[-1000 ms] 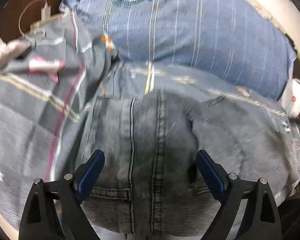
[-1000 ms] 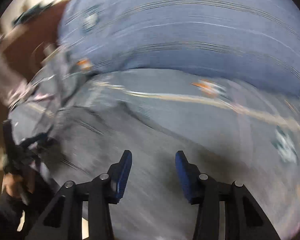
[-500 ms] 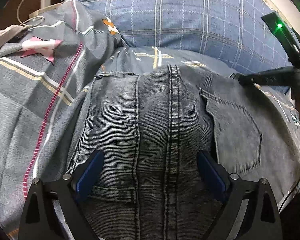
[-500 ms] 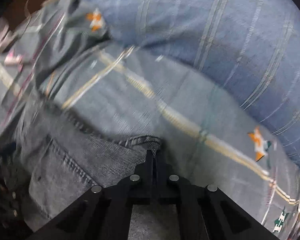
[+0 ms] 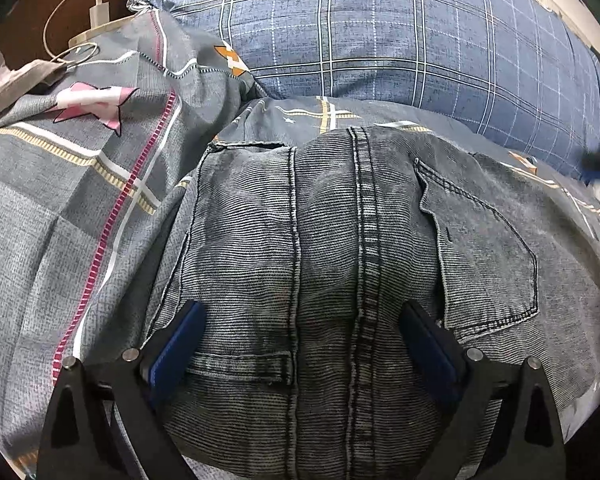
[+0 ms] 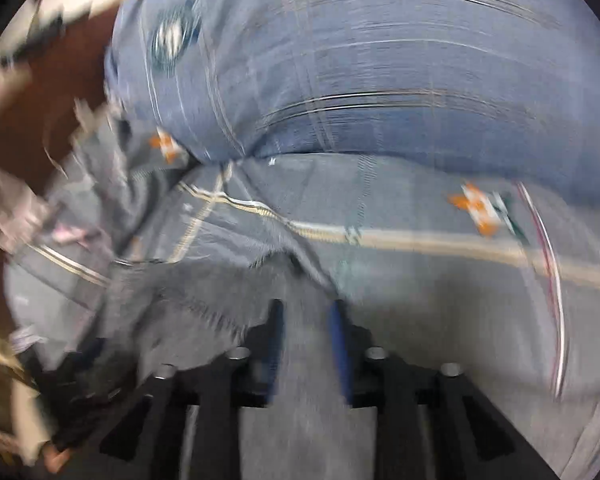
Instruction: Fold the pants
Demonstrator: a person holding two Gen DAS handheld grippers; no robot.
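Both grippers gape: left (image 5: pixel 300 344) shows jeans (image 5: pixel 340 240) sharply, right (image 6: pixel 306 320) blurs.

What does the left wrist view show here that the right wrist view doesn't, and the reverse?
Only the left wrist view: the jeans' back pocket, centre seam, a charger with cable, and the open left gripper over the jeans.
Only the right wrist view, blurred: the right gripper, fingers slightly apart.
Both: the blue plaid pillow and grey patterned bedsheet.
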